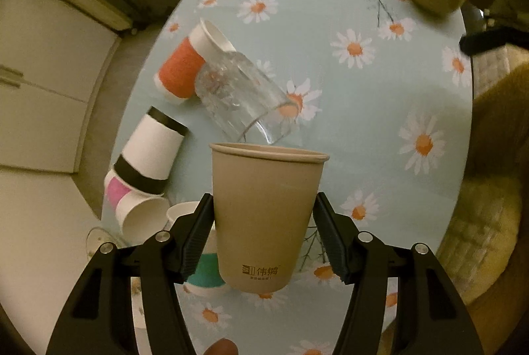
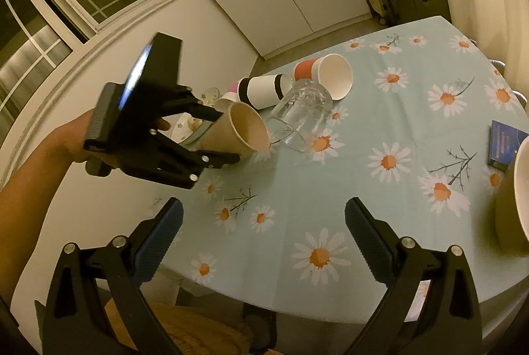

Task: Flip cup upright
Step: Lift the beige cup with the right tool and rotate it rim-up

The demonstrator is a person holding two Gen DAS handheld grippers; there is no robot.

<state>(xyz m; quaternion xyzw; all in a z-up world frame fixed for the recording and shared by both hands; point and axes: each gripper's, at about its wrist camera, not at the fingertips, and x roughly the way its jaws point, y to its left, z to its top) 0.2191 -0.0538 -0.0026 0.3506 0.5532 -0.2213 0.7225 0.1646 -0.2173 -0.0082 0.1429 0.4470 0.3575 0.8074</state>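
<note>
Your left gripper clamps the tan paper cup by its sides, lifted off the daisy tablecloth. A tipped glass lies at twelve o'clock. Your right gripper hangs open, holding nothing.

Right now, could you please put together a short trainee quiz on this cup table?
1. True or false: the left gripper is shut on the beige paper cup.
2. The clear glass is: A upright, B on its side, C stacked.
3. Fill in: the right gripper is ____.

Key: 1 true. 2 B: it lies tipped beside the orange-sleeved cup. 3 open, holding nothing, above the daisy tablecloth.
</note>
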